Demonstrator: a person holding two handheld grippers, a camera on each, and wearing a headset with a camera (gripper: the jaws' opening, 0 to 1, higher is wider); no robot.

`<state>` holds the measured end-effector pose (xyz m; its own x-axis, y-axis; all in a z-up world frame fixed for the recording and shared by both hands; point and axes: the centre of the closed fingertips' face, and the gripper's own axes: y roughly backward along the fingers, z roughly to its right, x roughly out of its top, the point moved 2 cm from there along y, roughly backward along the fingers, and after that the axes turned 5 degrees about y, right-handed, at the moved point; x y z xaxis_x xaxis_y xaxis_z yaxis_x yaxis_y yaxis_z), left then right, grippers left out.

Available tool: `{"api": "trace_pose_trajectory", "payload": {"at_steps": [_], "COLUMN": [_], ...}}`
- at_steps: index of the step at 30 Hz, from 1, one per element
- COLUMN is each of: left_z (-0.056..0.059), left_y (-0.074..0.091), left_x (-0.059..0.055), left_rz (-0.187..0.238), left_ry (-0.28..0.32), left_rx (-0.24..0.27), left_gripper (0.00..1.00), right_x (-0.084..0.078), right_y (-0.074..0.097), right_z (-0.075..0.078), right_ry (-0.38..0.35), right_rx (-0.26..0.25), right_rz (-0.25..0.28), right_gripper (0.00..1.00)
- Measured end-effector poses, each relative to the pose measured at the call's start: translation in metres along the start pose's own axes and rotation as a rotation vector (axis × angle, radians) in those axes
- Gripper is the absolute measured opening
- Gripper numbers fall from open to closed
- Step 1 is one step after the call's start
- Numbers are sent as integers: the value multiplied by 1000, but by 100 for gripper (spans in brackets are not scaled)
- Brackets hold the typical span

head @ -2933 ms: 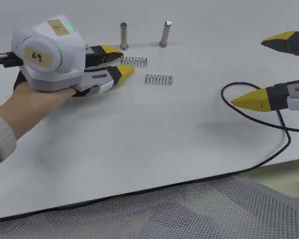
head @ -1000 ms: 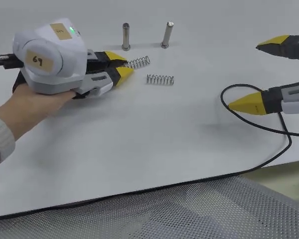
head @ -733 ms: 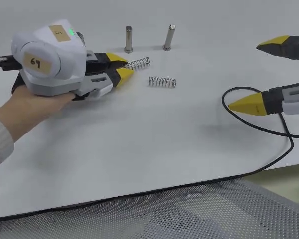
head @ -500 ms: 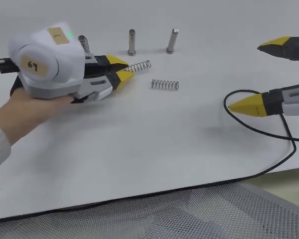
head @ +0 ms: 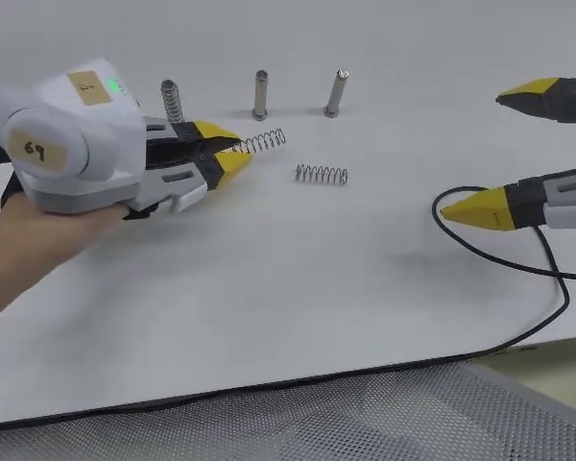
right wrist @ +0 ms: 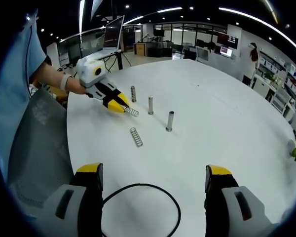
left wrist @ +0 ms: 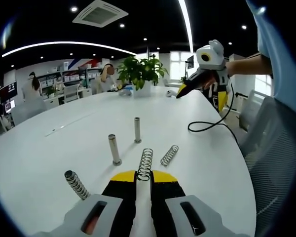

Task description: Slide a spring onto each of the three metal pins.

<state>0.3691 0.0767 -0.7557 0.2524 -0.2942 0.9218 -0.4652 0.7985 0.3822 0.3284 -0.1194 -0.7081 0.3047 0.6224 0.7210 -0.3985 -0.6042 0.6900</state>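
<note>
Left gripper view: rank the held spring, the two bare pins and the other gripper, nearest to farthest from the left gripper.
1. Held spring, gripped in its jaws.
2. Nearer bare pin, just ahead, to the left.
3. Farther bare pin, beyond that one.
4. Right gripper, far across the table.

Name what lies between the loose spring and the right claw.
Past the loose spring, bare table, then a black cable loop at the right claw; the right gripper view shows it.
</note>
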Motion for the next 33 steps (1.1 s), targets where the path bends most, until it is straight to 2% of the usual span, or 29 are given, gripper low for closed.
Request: {"api": "trace_pose_trajectory", "payload": {"at_steps": [15, 33], "left_z": [16, 45], "left_y": [24, 53], "left_x": [19, 36], "left_rz": [53, 98], "left_ry": [-5, -18], "left_rx": [-4, -16], "left_gripper": [2, 2], "right_x": [17, 34], "right_y": [0, -5], "right_z": [-4, -15], "right_ry": [37, 102], "right_rx": [19, 70], "right_rz": [26, 52], "right_gripper": [83, 82]}}
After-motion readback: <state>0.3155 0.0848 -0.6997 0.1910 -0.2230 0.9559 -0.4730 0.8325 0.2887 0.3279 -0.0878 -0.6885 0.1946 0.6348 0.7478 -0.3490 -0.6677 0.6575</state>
